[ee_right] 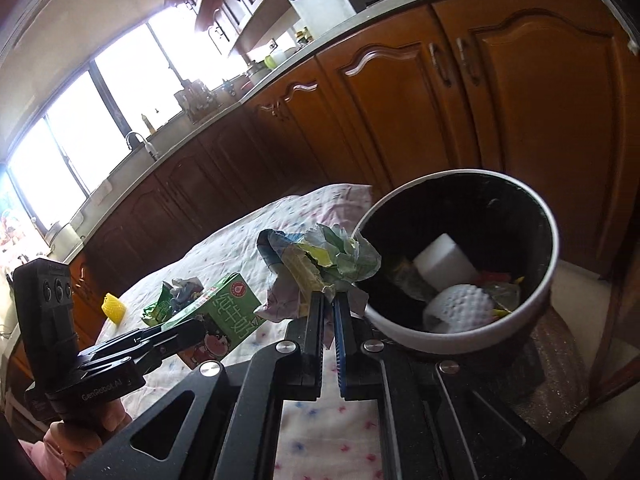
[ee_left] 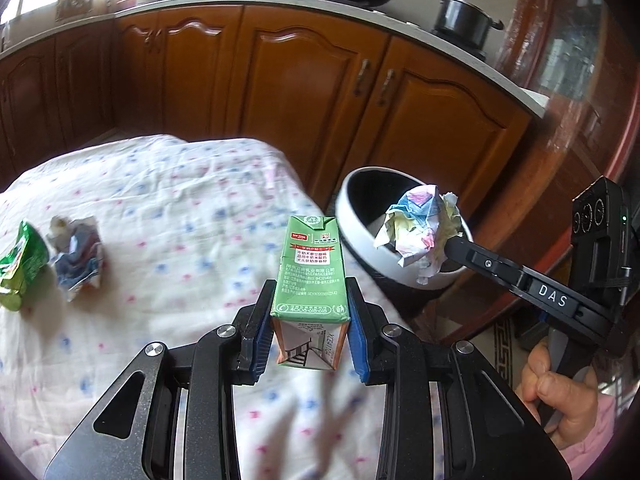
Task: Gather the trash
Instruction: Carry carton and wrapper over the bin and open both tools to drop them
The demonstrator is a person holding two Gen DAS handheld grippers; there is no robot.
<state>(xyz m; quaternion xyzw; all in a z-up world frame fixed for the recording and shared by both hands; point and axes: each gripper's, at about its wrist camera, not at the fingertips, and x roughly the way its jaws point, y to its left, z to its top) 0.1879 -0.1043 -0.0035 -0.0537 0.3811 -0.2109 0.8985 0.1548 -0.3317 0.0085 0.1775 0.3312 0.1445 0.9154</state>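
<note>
My left gripper [ee_left: 309, 312] is shut on a green milk carton [ee_left: 311, 268], held upright above the cloth-covered table [ee_left: 168, 208]. My right gripper [ee_right: 329, 300] is shut on a crumpled ball of coloured paper [ee_right: 316, 264], held at the rim of the white bin [ee_right: 404, 332]. In the left wrist view that paper ball [ee_left: 420, 228] hangs over the bin's [ee_left: 360, 236] near edge, at the tip of the right gripper [ee_left: 448, 246]. The bin holds white foam pieces [ee_right: 444, 260] and other scraps. A green wrapper [ee_left: 18, 264] and another crumpled paper [ee_left: 78, 258] lie on the table's left.
Wooden kitchen cabinets [ee_left: 304, 72] stand behind the table and bin. Pots [ee_left: 464, 16] sit on the counter above. A small yellow object [ee_right: 113, 306] lies on the far table end. A person's hand [ee_left: 560, 392] grips the right tool; a wooden door [ee_left: 576, 80] is at right.
</note>
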